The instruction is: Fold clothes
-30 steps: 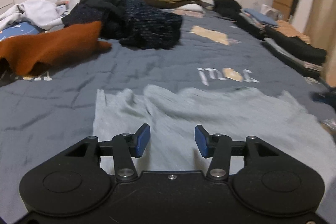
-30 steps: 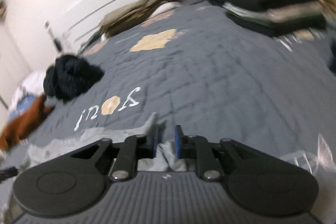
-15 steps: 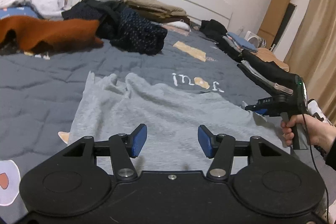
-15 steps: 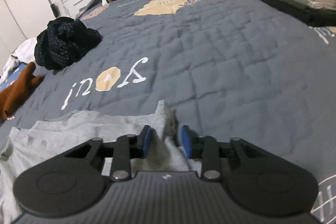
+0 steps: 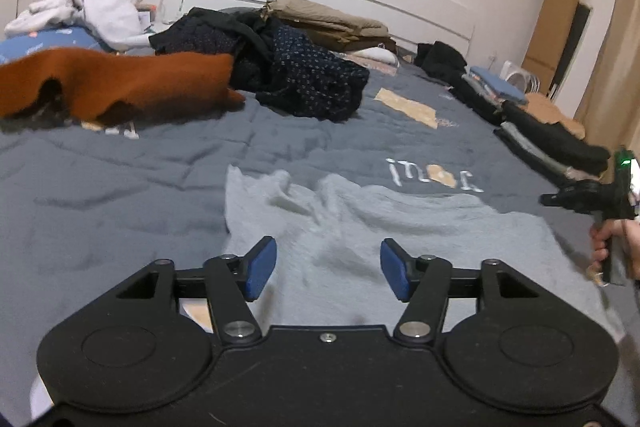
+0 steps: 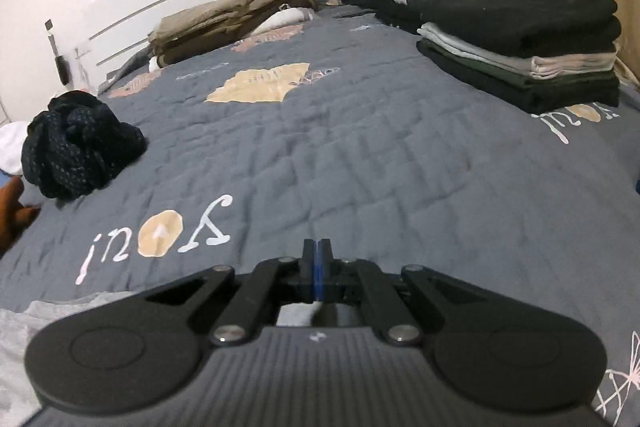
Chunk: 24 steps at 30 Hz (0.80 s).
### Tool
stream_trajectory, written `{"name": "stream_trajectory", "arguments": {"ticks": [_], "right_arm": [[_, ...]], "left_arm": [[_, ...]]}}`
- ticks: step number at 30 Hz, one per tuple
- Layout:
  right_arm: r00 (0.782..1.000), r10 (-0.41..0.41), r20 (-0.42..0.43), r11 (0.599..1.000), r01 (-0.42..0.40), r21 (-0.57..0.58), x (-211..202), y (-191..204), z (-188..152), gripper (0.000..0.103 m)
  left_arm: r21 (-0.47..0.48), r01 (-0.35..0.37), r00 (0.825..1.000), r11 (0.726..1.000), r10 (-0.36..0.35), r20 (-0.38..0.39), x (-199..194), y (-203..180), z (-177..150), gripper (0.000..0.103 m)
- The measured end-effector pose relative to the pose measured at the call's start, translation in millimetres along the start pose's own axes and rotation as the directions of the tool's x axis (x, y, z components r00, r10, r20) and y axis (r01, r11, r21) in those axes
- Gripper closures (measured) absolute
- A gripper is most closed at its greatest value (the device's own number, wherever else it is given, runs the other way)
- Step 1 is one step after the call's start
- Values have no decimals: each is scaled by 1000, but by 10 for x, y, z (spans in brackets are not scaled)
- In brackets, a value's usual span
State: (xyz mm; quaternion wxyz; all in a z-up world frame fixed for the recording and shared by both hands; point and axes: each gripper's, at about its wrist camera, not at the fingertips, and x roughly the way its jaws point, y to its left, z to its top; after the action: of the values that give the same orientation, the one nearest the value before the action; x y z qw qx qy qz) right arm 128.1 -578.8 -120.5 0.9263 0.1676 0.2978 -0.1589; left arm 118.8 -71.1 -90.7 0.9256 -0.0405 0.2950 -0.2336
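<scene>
Left gripper [image 5: 328,269] gapes wide over a rumpled grey cotton shirt [image 5: 400,227]; right gripper [image 6: 317,269] pinched closed, contents unclear.

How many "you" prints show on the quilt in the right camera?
2: a near print left-ahead of the right gripper, a far print beside the folded stack; clothes may hide more.

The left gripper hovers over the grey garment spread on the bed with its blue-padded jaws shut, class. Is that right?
Not quite. The left gripper does hover over the grey garment spread on the bed, but its blue-padded jaws stand wide apart, open, with nothing between them. The left wrist view shows this.
</scene>
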Motion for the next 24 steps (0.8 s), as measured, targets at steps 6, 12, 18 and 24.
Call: {"name": "stream_trajectory", "arguments": {"ticks": [6, 12, 18, 24], "right_arm": [[1000, 29, -4, 1000, -29, -12, -25, -14, 17, 103], [996, 74, -58, 994, -78, -79, 55, 44, 21, 96], [989, 47, -144, 991, -64, -116, 303, 96, -64, 81], [987, 20, -156, 994, -37, -106, 437, 100, -164, 102]], "left_arm": [[148, -41, 998, 988, 47, -34, 463, 140, 245, 48], [215, -33, 991, 976, 59, -118, 1002, 173, 393, 48], [233, -42, 975, 972, 90, -201, 1424, 199, 402, 60], [141, -48, 984, 989, 71, -166, 1368, 371, 467, 101]]}}
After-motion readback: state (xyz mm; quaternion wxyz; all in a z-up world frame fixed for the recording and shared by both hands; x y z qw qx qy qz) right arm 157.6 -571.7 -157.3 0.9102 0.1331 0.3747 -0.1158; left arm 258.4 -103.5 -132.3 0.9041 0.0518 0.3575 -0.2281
